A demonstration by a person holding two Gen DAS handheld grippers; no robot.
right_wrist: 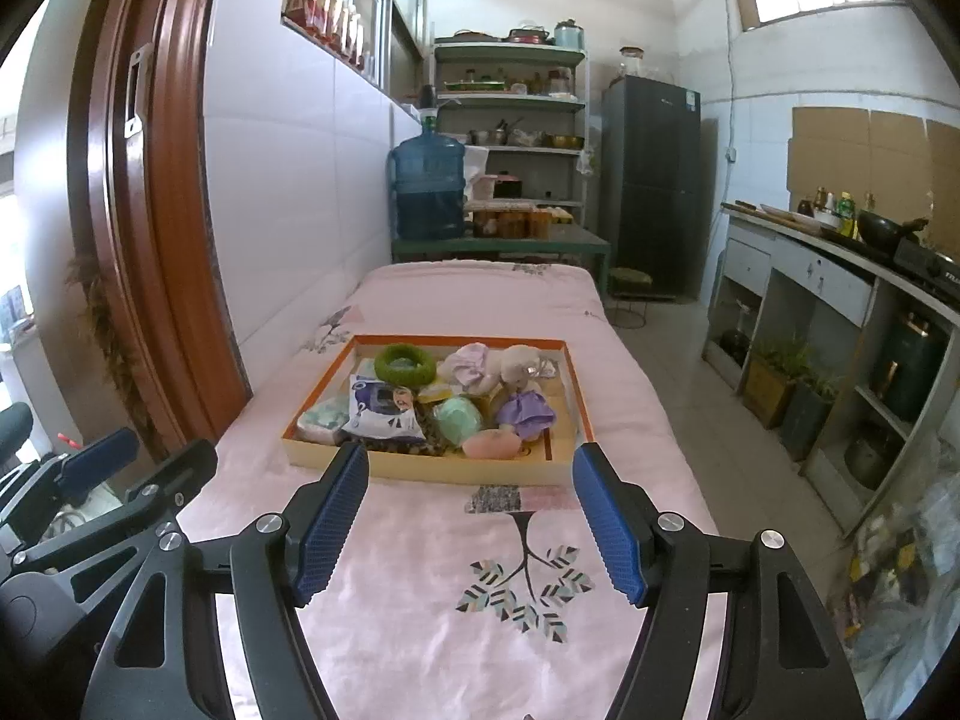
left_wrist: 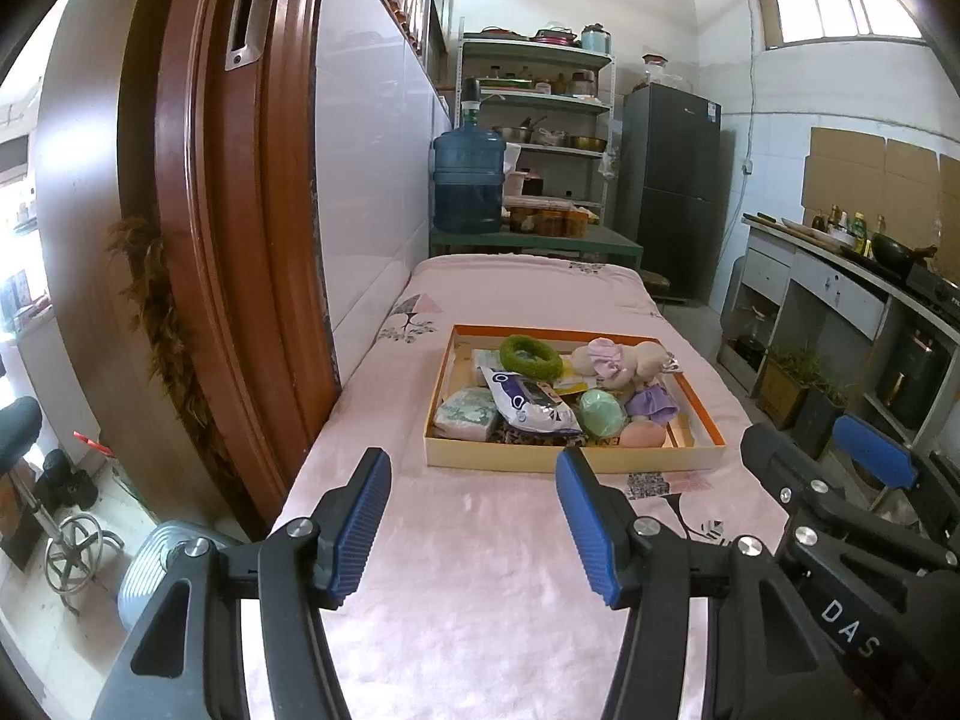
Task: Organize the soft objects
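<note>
A shallow orange-rimmed box (left_wrist: 576, 457) (right_wrist: 441, 469) lies on the pink bedspread. It holds soft things: a green fuzzy ring (left_wrist: 531, 354) (right_wrist: 405, 364), a beige plush toy (left_wrist: 624, 360) (right_wrist: 504, 369), a mint green pad (left_wrist: 602, 411) (right_wrist: 459, 417), a purple cloth (left_wrist: 651, 405) (right_wrist: 527, 411), a pink sponge (left_wrist: 643, 435) (right_wrist: 493, 443), a white-blue packet (left_wrist: 528, 402) (right_wrist: 384, 408) and a tissue pack (left_wrist: 468, 414) (right_wrist: 321, 420). My left gripper (left_wrist: 474, 480) is open and empty just short of the box. My right gripper (right_wrist: 471, 474) is open and empty, also before the box.
A brown wooden door frame (left_wrist: 240, 240) (right_wrist: 138, 240) stands at the left by the tiled wall. A blue water jug (left_wrist: 468, 180) (right_wrist: 429, 186), shelves and a dark fridge (left_wrist: 669, 192) (right_wrist: 651, 180) stand beyond the bed. A kitchen counter (right_wrist: 840, 264) runs along the right.
</note>
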